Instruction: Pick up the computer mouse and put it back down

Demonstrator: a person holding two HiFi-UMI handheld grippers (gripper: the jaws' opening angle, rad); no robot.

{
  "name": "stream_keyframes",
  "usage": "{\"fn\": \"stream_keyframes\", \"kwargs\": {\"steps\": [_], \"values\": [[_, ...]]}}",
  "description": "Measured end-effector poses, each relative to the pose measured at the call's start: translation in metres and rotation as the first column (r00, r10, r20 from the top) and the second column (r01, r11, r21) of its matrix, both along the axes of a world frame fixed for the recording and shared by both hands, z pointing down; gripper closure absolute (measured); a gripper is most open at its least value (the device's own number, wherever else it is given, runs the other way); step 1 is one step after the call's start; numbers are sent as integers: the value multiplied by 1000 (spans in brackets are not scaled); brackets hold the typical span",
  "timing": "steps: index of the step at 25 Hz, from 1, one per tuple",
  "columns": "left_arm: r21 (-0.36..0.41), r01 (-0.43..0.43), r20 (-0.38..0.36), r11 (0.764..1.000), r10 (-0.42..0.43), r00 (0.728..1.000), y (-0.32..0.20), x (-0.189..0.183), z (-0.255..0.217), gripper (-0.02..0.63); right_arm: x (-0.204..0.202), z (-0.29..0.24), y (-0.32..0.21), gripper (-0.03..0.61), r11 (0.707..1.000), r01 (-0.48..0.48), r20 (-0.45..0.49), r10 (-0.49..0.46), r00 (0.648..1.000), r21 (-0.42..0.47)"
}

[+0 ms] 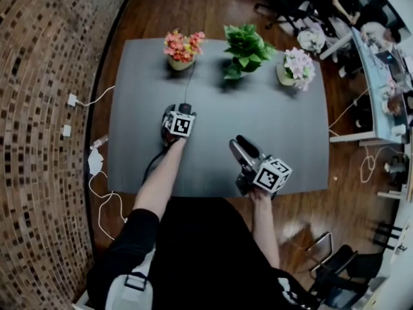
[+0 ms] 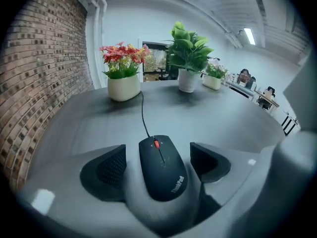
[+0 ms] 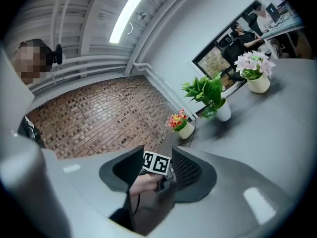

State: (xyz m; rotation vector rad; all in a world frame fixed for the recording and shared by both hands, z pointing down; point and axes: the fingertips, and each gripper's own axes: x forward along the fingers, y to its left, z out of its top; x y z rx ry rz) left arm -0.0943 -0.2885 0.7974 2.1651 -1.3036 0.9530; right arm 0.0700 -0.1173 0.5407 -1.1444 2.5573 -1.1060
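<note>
A black wired computer mouse [image 2: 161, 167] with a red scroll wheel lies on the grey table [image 1: 271, 108]. My left gripper [image 2: 157, 150] points down over it, jaws open, one pad on each side with a gap to the mouse. In the head view the left gripper [image 1: 175, 118] and its marker cube cover most of the mouse. Only the mouse's cable [image 1: 188, 82] shows, running toward the back pots. My right gripper [image 1: 244, 146] hovers near the table's front edge, open, with nothing between its pads [image 3: 185, 170].
Three pots stand along the table's back: red-orange flowers [image 1: 182, 49], a green plant [image 1: 245, 44] and pink flowers [image 1: 297, 66]. A brick wall and floor cables [image 1: 95, 163] are at the left. Office desks with people are at the far right.
</note>
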Motion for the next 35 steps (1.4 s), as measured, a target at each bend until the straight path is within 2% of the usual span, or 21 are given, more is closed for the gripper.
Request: {"fn": "stream_keyframes", "kwargs": {"steps": [6,11,14,20,23,26,29,31,33,35], "values": [[-55,6,29,998,-5,1000,-8,6,19,221,3,3,-4,425,1000,-9,1,9,1000,-4],[-58,9,24,998,-8,1000,-9,6,20,221,-23,-2,-22,425,998,59,-9,-59,998,13],[-81,1,28,997,2,1000,-5,6,22,302,-42,-3,-36,425,995,100,-11,-99,995,19],[-81,-15,27,997,17,1000,-5,5,19,318,-65,-10,-48,425,988,151,-19,-151,988,26],[-75,-8,-24,997,6,1000,-5,6,7,321,-68,-15,-47,425,987,160,-13,-159,987,36],[-80,7,-162,997,-20,987,-2,14,-17,321,-67,-15,-44,425,988,153,4,-153,988,37],[-93,1,-333,996,-32,942,6,30,-47,321,-63,-19,-42,425,989,144,24,-145,989,41],[-76,-8,-450,997,-27,892,8,41,-80,321,-60,-23,-42,425,990,135,42,-137,990,47],[-71,2,-586,997,-44,809,10,47,-115,321,-56,-28,-43,425,990,124,57,-127,990,60],[-81,21,-723,996,-73,687,14,48,-147,321,-50,-33,-44,425,991,110,74,-116,990,76]]}}
